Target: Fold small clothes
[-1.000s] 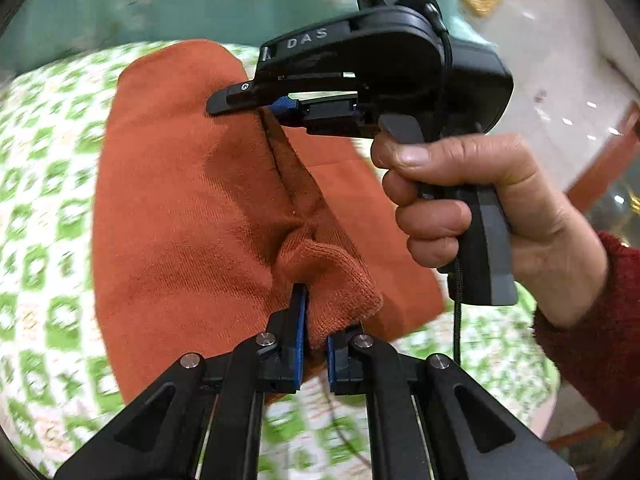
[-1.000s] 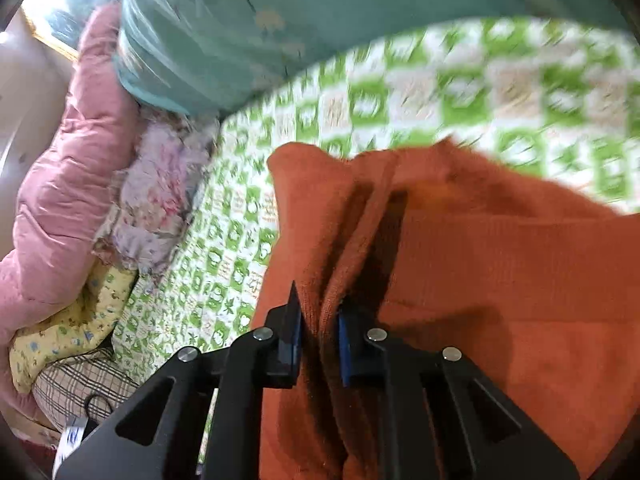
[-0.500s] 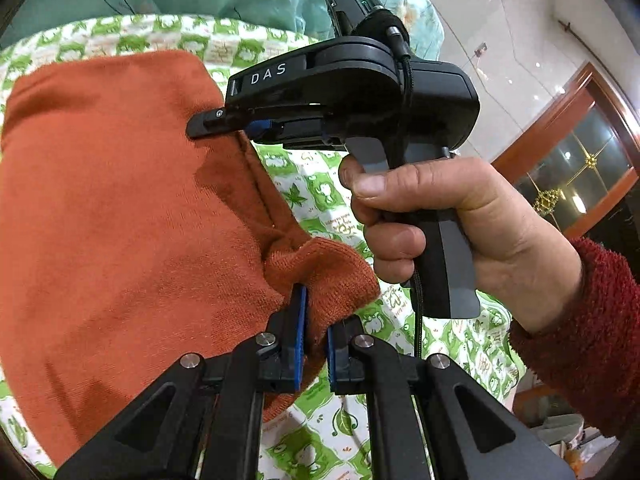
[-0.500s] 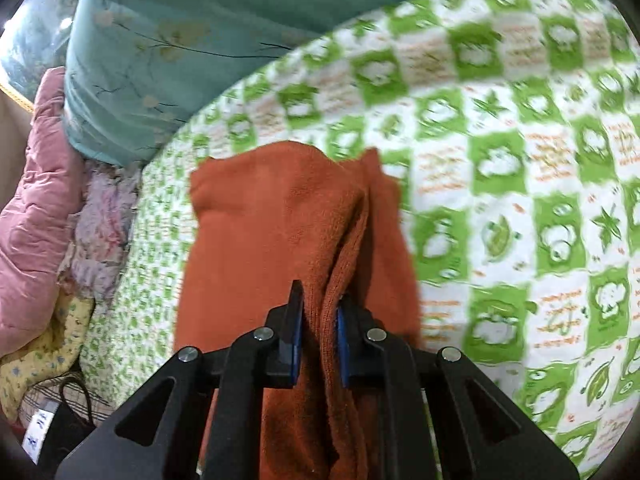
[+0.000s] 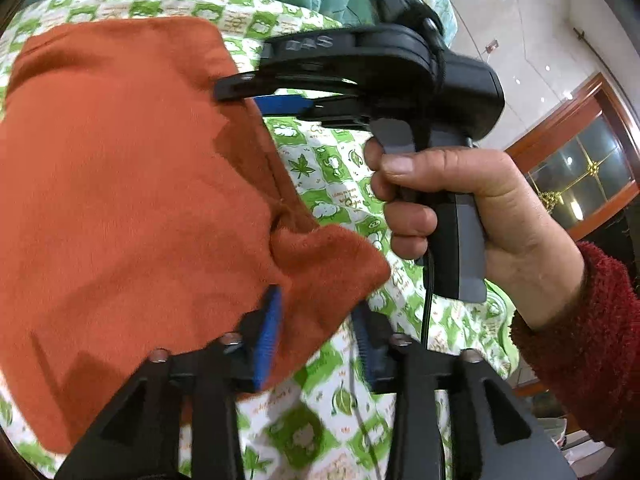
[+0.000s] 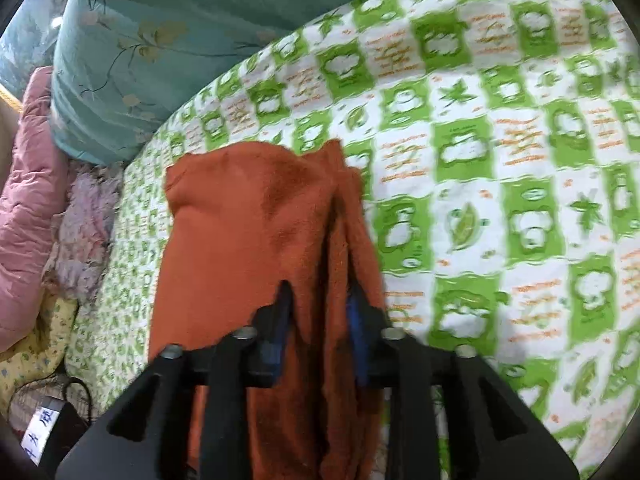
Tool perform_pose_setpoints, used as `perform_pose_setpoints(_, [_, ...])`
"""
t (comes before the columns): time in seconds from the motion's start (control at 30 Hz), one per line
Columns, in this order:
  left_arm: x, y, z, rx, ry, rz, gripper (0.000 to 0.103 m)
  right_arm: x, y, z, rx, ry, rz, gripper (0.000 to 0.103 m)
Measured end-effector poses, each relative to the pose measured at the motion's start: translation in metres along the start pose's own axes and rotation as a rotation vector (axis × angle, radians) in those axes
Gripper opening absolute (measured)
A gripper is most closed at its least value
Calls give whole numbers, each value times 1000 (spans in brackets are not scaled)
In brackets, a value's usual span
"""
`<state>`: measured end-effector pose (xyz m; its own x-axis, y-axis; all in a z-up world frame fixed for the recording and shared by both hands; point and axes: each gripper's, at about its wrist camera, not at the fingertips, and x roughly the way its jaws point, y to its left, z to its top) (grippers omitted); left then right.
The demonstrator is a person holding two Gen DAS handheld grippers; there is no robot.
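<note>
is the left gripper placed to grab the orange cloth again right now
Probably yes. The left gripper is open, and the near edge of the orange cloth lies between its fingers with nothing in the way; the right gripper is further along the same edge, clear of it.

— Where does my left wrist view sit?

— Low and close over the orange cloth, looking along its own fingers across the green-checked sheet; I see the right gripper side-on, with the hand that holds it.

— And my right?

— Just as close, facing along the same cloth toward the teal pillow. Both views share cloth and sheet.
</note>
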<state>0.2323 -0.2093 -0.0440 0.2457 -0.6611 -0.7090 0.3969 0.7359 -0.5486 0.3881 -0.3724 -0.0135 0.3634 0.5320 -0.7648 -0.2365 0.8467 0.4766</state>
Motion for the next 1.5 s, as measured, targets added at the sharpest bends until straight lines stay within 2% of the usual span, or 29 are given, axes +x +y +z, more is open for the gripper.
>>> perform_pose_setpoints(0.03, [-6, 2, -2, -8, -5, 2, 47, -5, 0, -1, 1, -13, -19, 43])
perform_pose_setpoints(0.1, [-18, 5, -6, -22, -16, 5, 51, -12, -2, -4, 13, -26, -39, 53])
perform_pose_setpoints(0.17, [-33, 11, -9, -27, -32, 19, 52, -18, -4, -11, 38, -33, -29, 59])
perform_pose_setpoints(0.23, [-48, 18, -12, -34, -49, 51, 58, -21, -3, -19, 52, -30, -16, 64])
perform_pose_setpoints(0.3, [-60, 29, -10, -67, -67, 112, 79, -23, -1, -26, 53, -22, -8, 70])
perform_pose_setpoints(0.33, [-67, 36, -11, -85, -86, 141, 82, -22, 1, -30, 51, -16, -5, 72])
perform_pose_setpoints(0.47, [-83, 66, -5, -147, -117, 213, 82, -17, 1, -44, 55, 6, 7, 76])
perform_pose_setpoints(0.6, [-82, 108, 8, -261, -116, 271, 82, -7, -4, -48, 64, 22, 11, 76])
perform_pose_setpoints(0.73, [-64, 147, 22, -380, -91, 237, 82, -1, -10, -45, 83, 23, 40, 76])
perform_pose_setpoints(0.83, [-44, 162, 35, -406, -78, 194, 82, 11, -9, -44, 79, 45, 76, 76])
perform_pose_setpoints(0.93, [-30, 164, 47, -377, -95, 187, 78, 23, -4, -47, 61, 74, 102, 75])
perform_pose_setpoints(0.97, [-26, 163, 49, -366, -98, 195, 69, 24, -3, -47, 58, 70, 102, 70])
perform_pose_setpoints(1.0, [-24, 162, 52, -355, -99, 195, 54, 25, -3, -47, 69, 76, 115, 53])
perform_pose_setpoints(1.1, [-34, 162, 50, -348, -115, 142, 30, 26, -1, -50, 111, 84, 165, 38])
perform_pose_setpoints(1.23, [-67, 151, 40, -312, -162, 117, 25, 14, 25, -56, 86, 53, 216, 34])
perform_pose_setpoints(1.33, [-106, 145, 20, -293, -211, 151, 25, 14, 56, -63, 40, 64, 254, 33])
perform_pose_setpoints(1.5, [-169, 160, -19, -328, -266, 224, 25, 34, 117, -79, -38, 98, 338, 33])
